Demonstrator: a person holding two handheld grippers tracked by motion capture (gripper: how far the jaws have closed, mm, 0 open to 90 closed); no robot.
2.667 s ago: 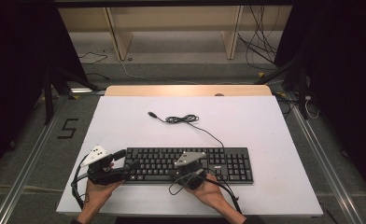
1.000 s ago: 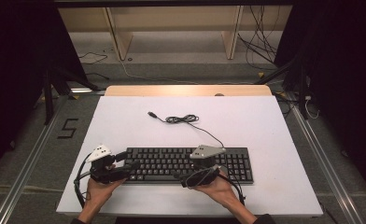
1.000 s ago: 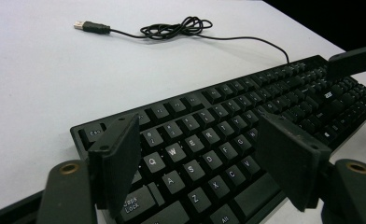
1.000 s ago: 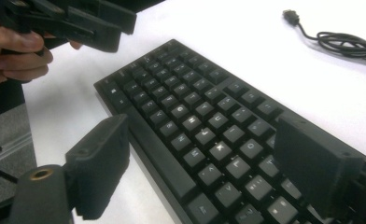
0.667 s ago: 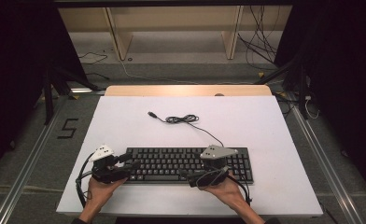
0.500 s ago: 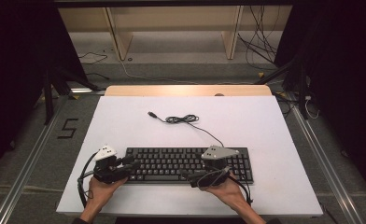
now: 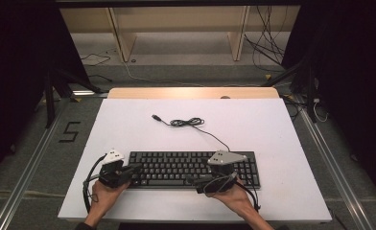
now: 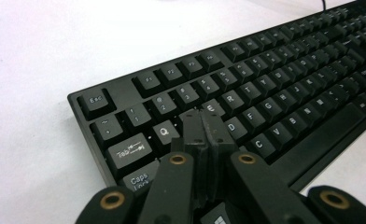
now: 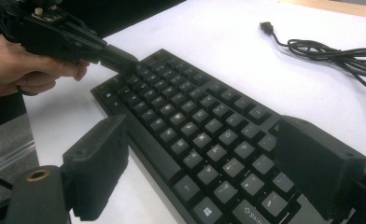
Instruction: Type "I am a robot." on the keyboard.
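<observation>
A black keyboard point(image 7: 191, 168) lies near the table's front edge, and its cable point(image 7: 188, 122) is coiled behind it. My left gripper point(image 7: 136, 168) rests at the keyboard's left end. In the left gripper view the left gripper point(image 8: 204, 122) has its jaws pressed together, tips over the W and E keys; they have just been closing, with nothing between them. My right gripper point(image 7: 198, 181) sits at the keyboard's front right. In the right gripper view the right gripper point(image 9: 204, 161) stands wide open, its pads point(image 9: 99, 163) straddling the keyboard point(image 9: 195, 121) from front to back.
The USB plug point(image 7: 155, 117) lies loose on the white tabletop point(image 7: 272, 134), also seen as the USB plug point(image 9: 265, 25) in the right gripper view. A wooden strip point(image 7: 193, 93) borders the table's far edge. Shelving and floor cables lie beyond.
The right gripper has slid to the right along the keyboard's front edge and then held still. The left hand has stayed at the keyboard's left end.
</observation>
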